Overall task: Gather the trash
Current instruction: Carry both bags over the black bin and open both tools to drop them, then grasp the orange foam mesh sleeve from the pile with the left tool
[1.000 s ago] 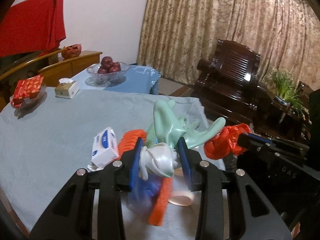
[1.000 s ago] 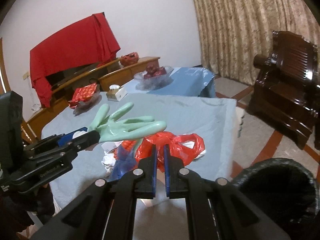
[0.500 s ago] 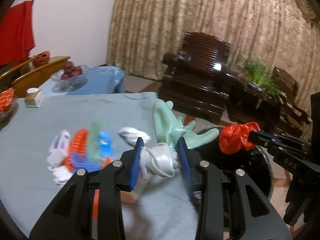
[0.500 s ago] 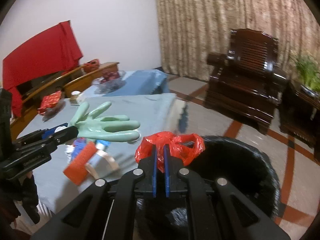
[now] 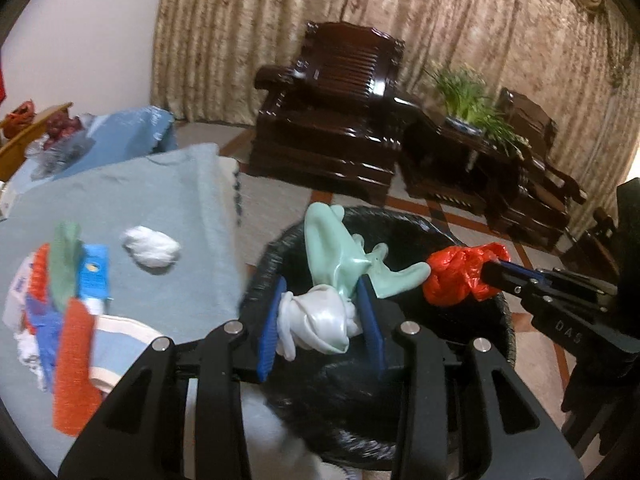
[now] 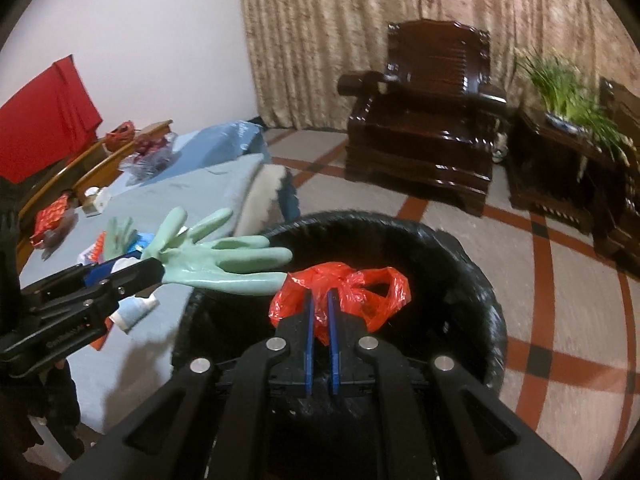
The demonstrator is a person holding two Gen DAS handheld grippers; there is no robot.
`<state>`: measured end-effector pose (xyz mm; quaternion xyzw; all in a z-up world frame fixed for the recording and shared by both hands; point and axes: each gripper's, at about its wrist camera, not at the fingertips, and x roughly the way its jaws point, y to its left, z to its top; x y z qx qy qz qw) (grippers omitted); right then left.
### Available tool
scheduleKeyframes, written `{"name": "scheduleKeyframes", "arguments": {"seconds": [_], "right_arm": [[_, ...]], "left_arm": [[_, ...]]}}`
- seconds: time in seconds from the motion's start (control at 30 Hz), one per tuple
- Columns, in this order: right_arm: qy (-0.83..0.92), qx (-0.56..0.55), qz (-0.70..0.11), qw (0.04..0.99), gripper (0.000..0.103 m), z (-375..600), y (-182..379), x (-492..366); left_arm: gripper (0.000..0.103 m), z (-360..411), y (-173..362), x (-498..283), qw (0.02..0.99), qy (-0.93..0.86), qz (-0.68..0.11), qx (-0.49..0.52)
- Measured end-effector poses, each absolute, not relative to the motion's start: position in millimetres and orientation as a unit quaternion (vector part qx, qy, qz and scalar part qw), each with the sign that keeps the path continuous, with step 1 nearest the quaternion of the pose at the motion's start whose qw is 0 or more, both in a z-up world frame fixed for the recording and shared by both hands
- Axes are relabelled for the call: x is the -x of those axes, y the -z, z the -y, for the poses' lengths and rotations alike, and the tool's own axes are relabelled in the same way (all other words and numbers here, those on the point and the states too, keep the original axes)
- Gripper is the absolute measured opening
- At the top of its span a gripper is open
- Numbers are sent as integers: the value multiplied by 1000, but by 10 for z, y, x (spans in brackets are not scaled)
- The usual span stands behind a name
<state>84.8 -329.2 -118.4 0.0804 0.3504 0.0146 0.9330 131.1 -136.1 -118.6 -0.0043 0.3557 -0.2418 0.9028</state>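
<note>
Curtained living-room background: a dark wooden armchair [image 6: 424,120] and a potted plant [image 5: 466,98] stand behind a black-lined trash bin [image 6: 472,264] at the edge of the blue-covered counter [image 5: 168,208].

Left gripper [image 5: 320,322]: the blue pads bracket the bunched white cuff of a green rubber glove [image 5: 340,256]; the jaws are opening slightly, with the glove between them and still touching both pads. The glove's fingers project forward over the bin mouth. Right gripper [image 6: 320,312]: jaws nearly closed, pinching a crumpled red plastic bag [image 6: 352,288] above the bin interior.

Change from one second ago: both grippers have travelled from above the counter to above the bin, which was then only partly in the right wrist view. The pile of remaining trash [image 5: 64,304] and a white paper wad [image 5: 150,246] now lie to the left, on the counter.

Pose: both grippers angle downward toward the bin, side by side, the red bag just beside the glove's fingertips.
</note>
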Motion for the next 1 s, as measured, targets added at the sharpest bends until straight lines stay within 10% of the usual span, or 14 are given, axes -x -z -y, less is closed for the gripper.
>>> {"name": "scheduleKeyframes", "arguments": {"seconds": [0.13, 0.5, 1.0], "right_arm": [[3, -84, -362, 928, 17, 3384, 1281, -822], [0, -85, -332, 939, 85, 3253, 1177, -800], [-113, -62, -283, 950, 92, 2145, 1091, -1007]], "left_arm": [[52, 1444, 1246, -1343, 895, 262, -362, 12], [83, 1017, 1044, -1222, 924, 209, -321, 5], [85, -322, 1020, -866, 956, 41, -292, 3]]}}
